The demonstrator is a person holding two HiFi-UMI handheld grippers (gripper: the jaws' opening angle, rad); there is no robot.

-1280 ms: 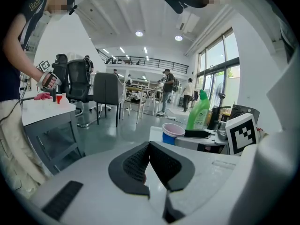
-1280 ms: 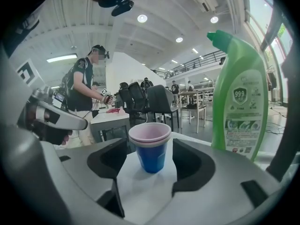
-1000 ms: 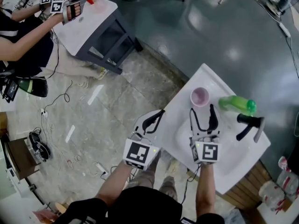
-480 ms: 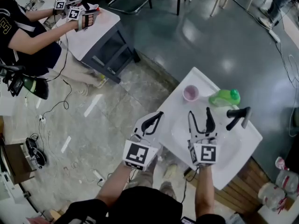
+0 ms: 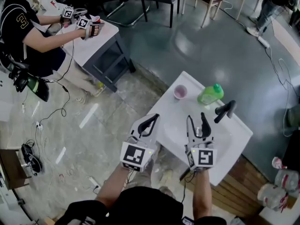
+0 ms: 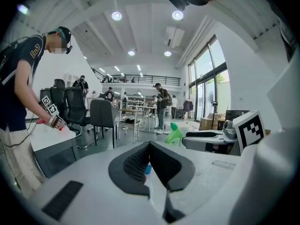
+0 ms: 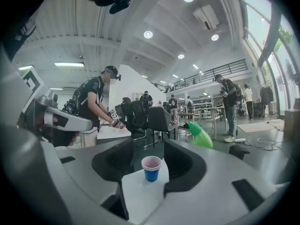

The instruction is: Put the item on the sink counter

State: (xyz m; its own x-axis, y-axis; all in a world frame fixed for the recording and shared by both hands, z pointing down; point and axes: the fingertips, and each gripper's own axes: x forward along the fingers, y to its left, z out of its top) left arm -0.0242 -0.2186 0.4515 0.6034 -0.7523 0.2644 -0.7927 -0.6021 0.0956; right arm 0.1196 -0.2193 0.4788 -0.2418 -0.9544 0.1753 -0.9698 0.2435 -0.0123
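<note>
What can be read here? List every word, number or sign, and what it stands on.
"3": in yellow on the black shirt of the person at the far table, as far as it can be read.
Square markers: patterns only, no words.
Green bottle and cup: no print legible.

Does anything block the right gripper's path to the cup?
Nothing visible. The right gripper, empty jaws just closed partway, faces the cup across bare counter; the bottle is off to the right.

Head view: high overhead, looking steeply down.
Gripper views: low, nearly level, along own fingers (image 7: 187, 161).
Shared: cup (image 5: 180, 92), green bottle (image 5: 209, 94), beyond fingers.
</note>
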